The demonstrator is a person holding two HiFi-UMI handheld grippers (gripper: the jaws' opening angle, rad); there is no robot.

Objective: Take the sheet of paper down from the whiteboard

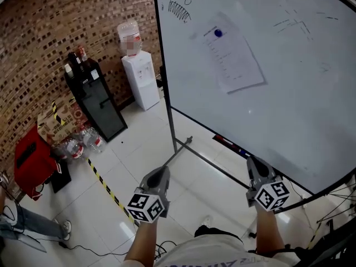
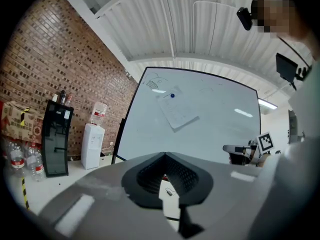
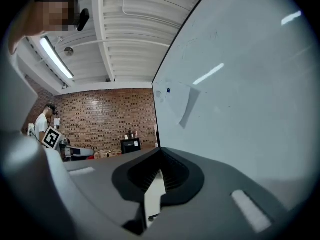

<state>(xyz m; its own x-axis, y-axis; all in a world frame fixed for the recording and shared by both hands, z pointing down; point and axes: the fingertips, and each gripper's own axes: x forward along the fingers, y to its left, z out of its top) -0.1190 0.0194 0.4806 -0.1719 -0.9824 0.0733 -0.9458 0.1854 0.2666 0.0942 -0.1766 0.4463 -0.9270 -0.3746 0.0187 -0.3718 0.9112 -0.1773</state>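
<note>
Left tongs [image 1: 160, 174] and right tongs [image 1: 255, 163], both closed and empty, sit well below the sheet of paper [image 1: 233, 57], white with faint print, pinned by a blue magnet [image 1: 218, 33] to the whiteboard [image 1: 278, 110], long axis top-to-bottom, lower end skewed right.

Not a word or number can be read anywhere. The sheet of paper [image 1: 232, 54] on the whiteboard [image 1: 289, 99] carries rows of fine print, too small to make out (the same in both gripper views). The sketch [image 1: 179, 7] and faint pen strokes [image 1: 295, 24] on the board spell nothing. The white labels [image 1: 94, 75] on the black cabinet [image 1: 100, 107] and the printing on the cardboard box [image 1: 55, 121] are likewise illegible.
</note>
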